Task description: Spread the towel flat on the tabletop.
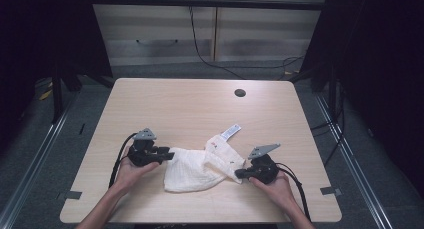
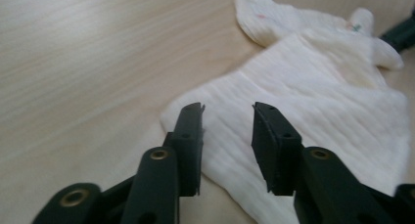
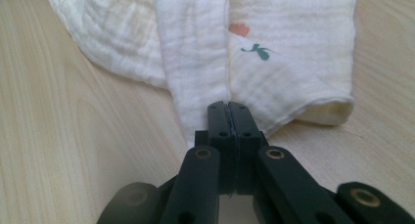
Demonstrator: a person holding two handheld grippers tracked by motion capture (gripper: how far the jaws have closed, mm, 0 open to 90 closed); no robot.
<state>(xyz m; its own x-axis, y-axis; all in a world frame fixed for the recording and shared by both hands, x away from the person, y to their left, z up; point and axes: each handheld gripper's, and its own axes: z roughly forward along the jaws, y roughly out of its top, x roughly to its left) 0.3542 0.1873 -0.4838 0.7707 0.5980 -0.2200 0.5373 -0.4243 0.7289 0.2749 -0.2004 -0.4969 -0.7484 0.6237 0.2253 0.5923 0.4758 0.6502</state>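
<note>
A crumpled white muslin cloth (image 1: 197, 169) lies on the near middle of the wooden table (image 1: 190, 104), with a white label (image 1: 231, 131) sticking out at its far end. My left gripper (image 1: 169, 155) sits at the cloth's left edge. In the left gripper view its jaws (image 2: 227, 109) stand open just above the cloth's (image 2: 318, 87) near corner, with nothing pinched. My right gripper (image 1: 240, 173) is at the cloth's right side. In the right gripper view it (image 3: 228, 109) is shut on a folded strip of the cloth (image 3: 195, 48), beside a small printed flower (image 3: 254, 50).
A dark round cable hole (image 1: 240, 93) is set in the table near its far edge. Black cables trail from both grippers toward the near edge. Beyond the table are a cabinet front (image 1: 210, 34) and dark curtains on both sides.
</note>
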